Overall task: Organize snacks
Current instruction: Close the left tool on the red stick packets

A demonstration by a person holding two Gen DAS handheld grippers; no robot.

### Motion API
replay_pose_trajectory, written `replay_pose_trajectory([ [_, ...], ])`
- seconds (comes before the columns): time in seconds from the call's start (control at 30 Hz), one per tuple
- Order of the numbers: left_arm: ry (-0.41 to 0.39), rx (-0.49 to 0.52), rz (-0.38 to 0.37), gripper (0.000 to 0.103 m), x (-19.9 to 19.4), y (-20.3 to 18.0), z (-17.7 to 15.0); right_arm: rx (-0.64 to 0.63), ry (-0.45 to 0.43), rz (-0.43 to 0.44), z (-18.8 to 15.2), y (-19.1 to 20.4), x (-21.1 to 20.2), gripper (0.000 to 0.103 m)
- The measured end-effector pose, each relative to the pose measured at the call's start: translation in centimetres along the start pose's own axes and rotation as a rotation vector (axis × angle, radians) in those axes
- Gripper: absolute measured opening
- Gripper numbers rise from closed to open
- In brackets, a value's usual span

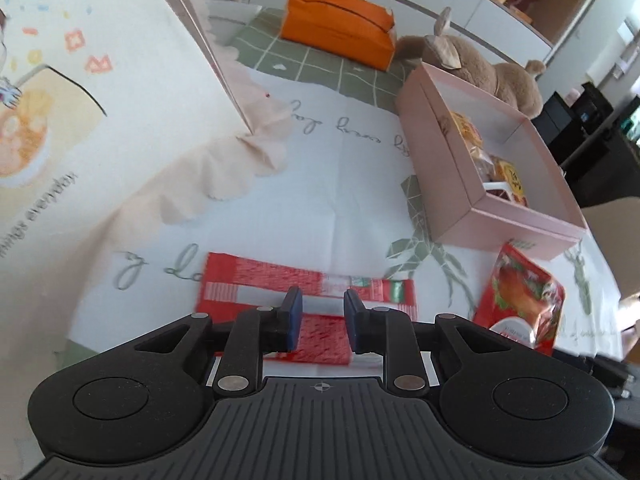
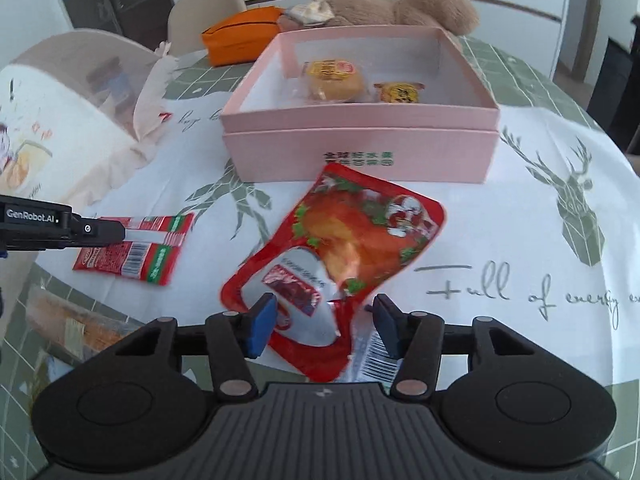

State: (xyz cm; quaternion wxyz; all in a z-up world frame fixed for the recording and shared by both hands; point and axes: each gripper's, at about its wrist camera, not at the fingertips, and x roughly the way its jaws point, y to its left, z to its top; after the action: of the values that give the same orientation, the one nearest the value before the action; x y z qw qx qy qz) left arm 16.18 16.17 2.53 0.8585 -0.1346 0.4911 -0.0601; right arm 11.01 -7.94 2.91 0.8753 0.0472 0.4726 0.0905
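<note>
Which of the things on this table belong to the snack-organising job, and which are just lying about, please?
For the job: pink box, red chicken pouch, flat red packet, yellow-wrapped snacks already in the box.
Lying about: orange case, plush toy, printed tablecloth.

The left hand-held gripper (image 1: 320,316) tilts downward, jaws nearly closed with a narrow gap. The right hand-held gripper (image 2: 324,324) also tilts downward, jaws apart, apparently not pressing.
</note>
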Motion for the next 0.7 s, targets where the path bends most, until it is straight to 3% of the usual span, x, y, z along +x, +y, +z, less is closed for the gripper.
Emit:
replay_pose_trajectory([
  [0.17, 0.126, 0.030, -0.161, 0.026, 1.2, -2.1, -0.2, -0.005, 0.007, -0.011, -0.6, -1.9, -0.6, 0.054],
  [0.23, 0.130, 0.039, -0.215, 0.027, 0.7, -2.4, -0.3, -0.012, 0.009, -0.022, -0.5, -2.4, -0.5, 0.055],
  [0.33, 0.027, 0.064, -0.112, 0.027, -1.0, -1.2, 0.0, -0.011, 0.018, -0.029, -0.3, -2.9, -0.5, 0.055],
  [0.5, -0.054, -0.018, 0.130, 0.027, -1.5, 3.3, 0.3, -0.027, 0.008, -0.034, -0.8, -2.7, -0.6, 0.057],
  [0.6, -0.005, -0.066, 0.070, 0.027, -0.6, 3.6, -0.4, -0.037, 0.006, -0.041, -1.0, -2.4, -0.6, 0.062],
  [0.7, 0.029, -0.008, -0.020, 0.028, -0.5, 1.3, -1.2, -0.053, 0.015, -0.046, -0.8, -2.2, -0.6, 0.063],
])
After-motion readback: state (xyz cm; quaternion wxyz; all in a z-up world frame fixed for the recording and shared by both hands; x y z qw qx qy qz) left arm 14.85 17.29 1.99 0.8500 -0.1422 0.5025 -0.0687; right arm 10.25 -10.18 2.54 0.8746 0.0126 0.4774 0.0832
